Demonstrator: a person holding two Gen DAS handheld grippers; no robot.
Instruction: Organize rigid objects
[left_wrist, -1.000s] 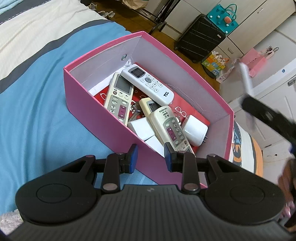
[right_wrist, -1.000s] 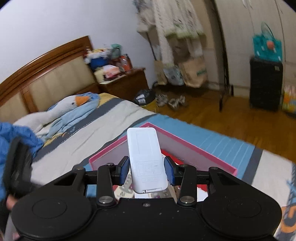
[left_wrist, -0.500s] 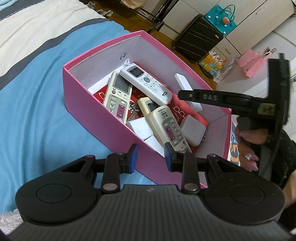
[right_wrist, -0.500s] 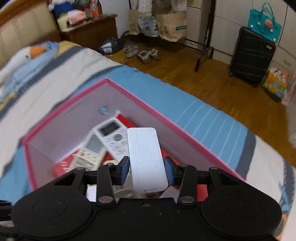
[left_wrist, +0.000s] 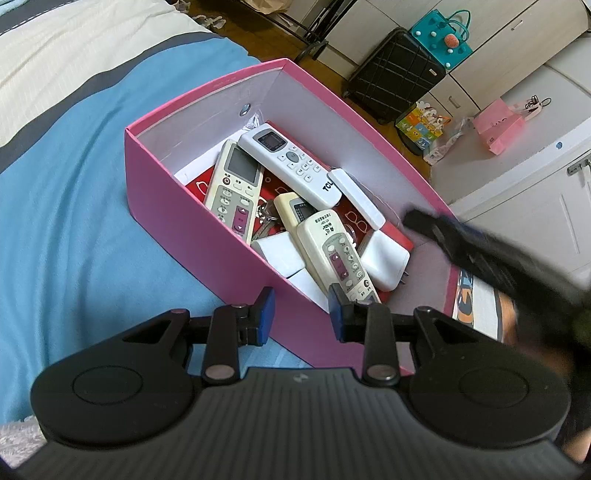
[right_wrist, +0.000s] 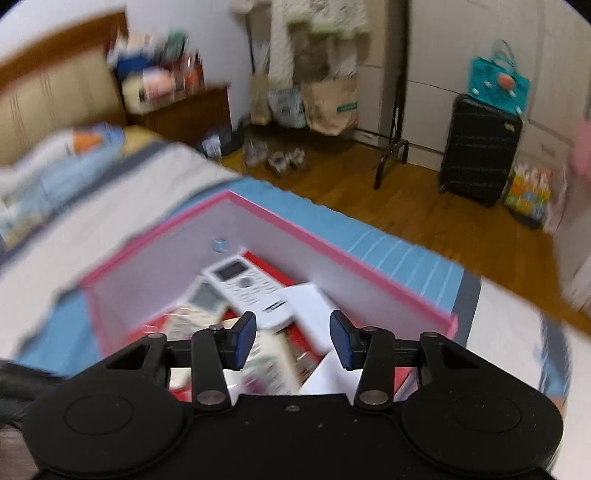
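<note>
Now | right gripper (right_wrist: 293, 339): jaws just opened, nothing between | flat white rectangular remote (left_wrist: 356, 195): lay in pink cardboard box (left_wrist: 192, 206) | left gripper (left_wrist: 301, 314): narrowest, empty

Black suitcase (left_wrist: 397, 72) upright by cabinets, teal bag (left_wrist: 441, 33) on top.

The bed (left_wrist: 74, 206) carries the things. Its cover is blue where the things sit, with a dark grey band and then a cream stretch farther off, and thin pale stripes on the blue toward the bed's edge in the right wrist view. 1 pink box (left_wrist: 192, 206) stands directly on the blue part, open at the top, white inside. Near the headboard a blurred light-blue and white bundle (right_wrist: 74, 155) lies on the cover.
</note>
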